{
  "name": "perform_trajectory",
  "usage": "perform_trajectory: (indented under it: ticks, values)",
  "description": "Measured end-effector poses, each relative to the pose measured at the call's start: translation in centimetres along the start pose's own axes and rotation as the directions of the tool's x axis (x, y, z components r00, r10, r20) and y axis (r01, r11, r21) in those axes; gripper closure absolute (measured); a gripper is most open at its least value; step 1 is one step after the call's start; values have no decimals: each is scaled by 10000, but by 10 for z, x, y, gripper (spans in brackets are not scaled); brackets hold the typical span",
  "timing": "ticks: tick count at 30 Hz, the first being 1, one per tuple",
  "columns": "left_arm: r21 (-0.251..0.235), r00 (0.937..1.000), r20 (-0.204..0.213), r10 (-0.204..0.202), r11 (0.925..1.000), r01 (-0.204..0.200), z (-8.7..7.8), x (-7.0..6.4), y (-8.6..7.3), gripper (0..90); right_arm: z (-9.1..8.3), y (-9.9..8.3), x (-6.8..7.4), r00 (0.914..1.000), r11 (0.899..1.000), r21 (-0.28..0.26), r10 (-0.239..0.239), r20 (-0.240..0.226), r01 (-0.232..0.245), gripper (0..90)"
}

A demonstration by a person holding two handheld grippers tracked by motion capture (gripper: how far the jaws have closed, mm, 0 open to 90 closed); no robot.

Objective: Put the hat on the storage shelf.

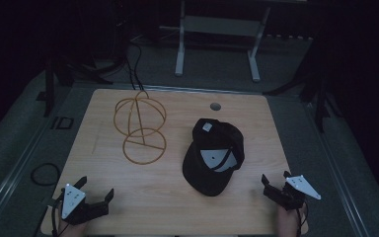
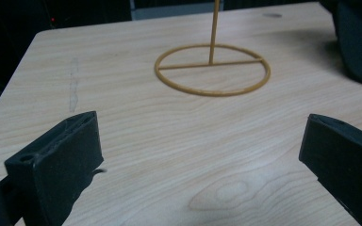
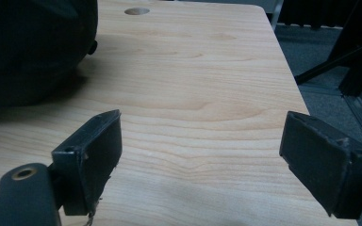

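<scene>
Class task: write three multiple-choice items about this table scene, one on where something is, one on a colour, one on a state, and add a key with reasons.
1. Where does the cap lie relative to the wire stand?
A. to its right
B. to its left
C. on top of it

2. What colour is the wire stand?
A. blue
B. yellow-gold
C. white

3. How are the left gripper and the right gripper?
A. both open, holding nothing
B. both shut on the cap
C. one shut on the stand

Key: 1 A, the high view shows the cap right of the stand, apart from it. 2 B, its rings look yellow-gold on the table. 3 A, each gripper view shows wide-apart fingers over bare wood.
</scene>
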State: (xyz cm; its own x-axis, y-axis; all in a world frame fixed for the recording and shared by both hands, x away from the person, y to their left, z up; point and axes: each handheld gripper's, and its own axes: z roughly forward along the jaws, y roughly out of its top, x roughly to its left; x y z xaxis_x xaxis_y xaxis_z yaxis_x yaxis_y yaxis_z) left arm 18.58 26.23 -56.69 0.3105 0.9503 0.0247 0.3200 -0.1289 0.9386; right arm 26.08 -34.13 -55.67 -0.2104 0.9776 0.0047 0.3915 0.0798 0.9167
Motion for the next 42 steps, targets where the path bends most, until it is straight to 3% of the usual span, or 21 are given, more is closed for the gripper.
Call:
perform_trajectory:
  ticks: [2, 7, 12, 13, 17, 18, 20, 25, 30, 34, 37, 42]
  values:
    - [-13, 9999, 94, -53, 10000, 53, 0, -1, 0, 3, -2, 5, 1, 9995, 9997, 146, 204, -250, -201, 128]
    - [-53, 9997, 198, -122, 9999, 123, 0, -2, 1, 3, -12, 25, 9, 9987, 9995, 301, 45, -504, -30, 124]
    - [-178, 9987, 428, -279, 9994, 286, -1, -3, 2, 3, -25, 48, 14, 9972, 9999, -86, 110, -743, -117, 123]
    - [-52, 9969, 640, -467, 9989, 472, -2, -4, 4, 3, -32, 60, 18, 9965, 9990, -422, 83, -826, -118, 123]
    - [107, 9961, 662, -589, 9982, 583, -3, -6, 6, 3, -37, 77, 26, 9956, 9989, -456, -165, -925, 123, 122]
    - [350, 9936, 909, -670, 9973, 640, -4, -7, 9, 3, -40, 89, 33, 9928, 9984, -515, -292, -1164, 233, 108]
    - [425, 9934, 954, -636, 9973, 598, -3, -9, 9, 3, -42, 97, 38, 9911, 9982, -498, -390, -1270, 329, 108]
    - [543, 9927, 1067, -568, 9972, 512, -3, -12, 10, 3, -43, 120, 60, 9737, 9947, -718, -874, -2106, 737, 132]
    - [580, 9903, 1160, -761, 9959, 697, -3, -11, 10, 3, -33, 135, 81, 9578, 9919, -425, -1268, -2579, 1199, 179]
    - [578, 9921, 1130, -550, 9971, 487, -4, -12, 11, 3, -17, 138, 94, 9550, 9913, -16, -1271, -2678, 1315, 185]
    - [581, 9928, 1100, -471, 9975, 408, -4, -13, 11, 3, 0, 136, 104, 9611, 9915, 312, -1146, -2512, 1264, 186]
    - [585, 9927, 1115, -454, 9975, 390, -4, -13, 11, 3, 25, 129, 112, 9786, 9900, 636, -1133, -1719, 1258, 199]
